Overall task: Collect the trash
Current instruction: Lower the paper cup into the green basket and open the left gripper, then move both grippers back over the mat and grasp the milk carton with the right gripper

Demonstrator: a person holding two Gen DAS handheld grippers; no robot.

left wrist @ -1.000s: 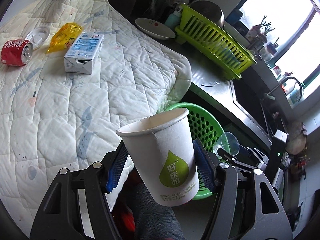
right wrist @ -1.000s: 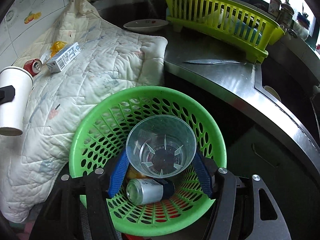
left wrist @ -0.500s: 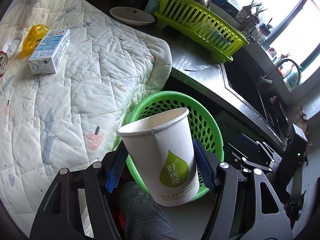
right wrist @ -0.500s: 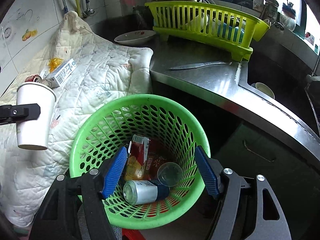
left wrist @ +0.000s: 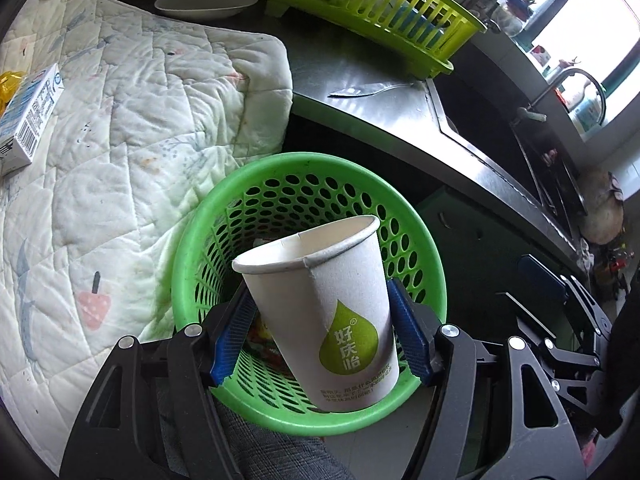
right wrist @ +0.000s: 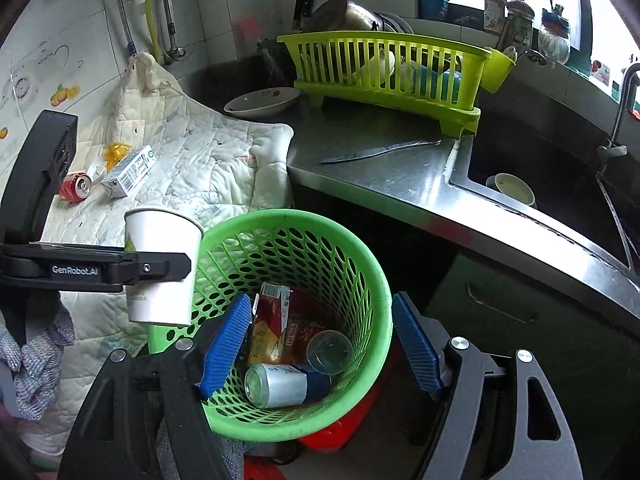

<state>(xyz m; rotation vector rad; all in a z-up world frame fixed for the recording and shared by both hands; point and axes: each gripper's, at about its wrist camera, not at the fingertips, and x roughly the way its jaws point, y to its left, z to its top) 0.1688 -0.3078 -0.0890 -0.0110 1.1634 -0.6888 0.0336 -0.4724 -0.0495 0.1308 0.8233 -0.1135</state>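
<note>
Kitchen counter (right wrist: 400, 184), left hand-held gripper (left wrist: 322, 334) clamping paper cup (left wrist: 320, 312) hiding basket (left wrist: 424, 264) contents, right hand-held gripper (right wrist: 320, 344) apart, empty.

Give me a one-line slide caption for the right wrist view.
Open right tool above the green basket of trash, while the left tool brings a paper cup to its rim.

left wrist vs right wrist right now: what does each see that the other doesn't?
Left wrist only: the green drop logo on the paper cup.

Right wrist only: basket contents, a silver can, red carton and clear plastic cup; the red cola can on the quilt; the empty right gripper.

Both: green basket, paper cup in the left gripper, milk carton, knife, dish rack.
</note>
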